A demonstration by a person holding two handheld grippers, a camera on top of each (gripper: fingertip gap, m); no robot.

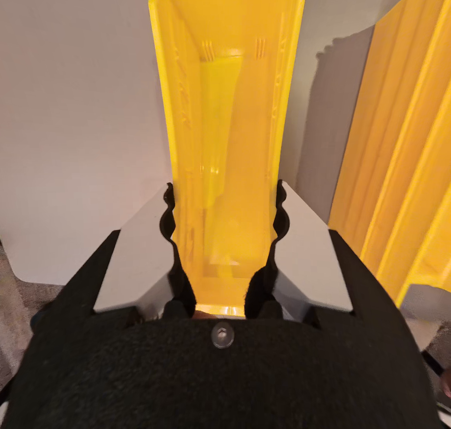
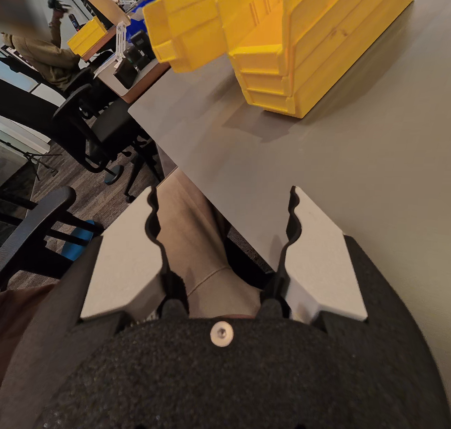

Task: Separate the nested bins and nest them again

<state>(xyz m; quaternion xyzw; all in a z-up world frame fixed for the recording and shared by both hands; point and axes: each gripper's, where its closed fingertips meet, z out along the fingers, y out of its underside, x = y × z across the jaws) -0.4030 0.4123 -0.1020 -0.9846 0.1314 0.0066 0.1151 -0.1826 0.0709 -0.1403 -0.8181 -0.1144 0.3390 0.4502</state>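
Between my left fingers (image 1: 223, 222) sits one yellow bin (image 1: 234, 114), gripped across its narrow width near the front lip, so its open inside runs away from the camera. Both serrated pads press against the side walls, which I judge to be a firm hold: clamping both walls at once keeps the bin from swinging while it is carried. From the right wrist view this bin (image 2: 185, 26) hangs in the air, clear of the table (image 2: 317, 173), tilted, just beside the stack.

My right fingers (image 2: 223, 227) stand wide apart with nothing between them; through the gap I see only a trouser leg (image 2: 192, 234) and the table's near edge. They hang low and well back from the work, I think to stay out of the way until they are needed to steady something.

Farther out, the stack of nested bins (image 2: 305, 51) rests on the table, at least three front lips stepped one under another. In the left wrist view its ribbed side (image 1: 395, 148) rises at the right, near the held bin.

I judge that separating is under way: one bin is out and several remain nested. Beyond the table stand office chairs (image 2: 80, 124), a further desk with another yellow bin (image 2: 86, 37), and a seated person (image 2: 41, 53).
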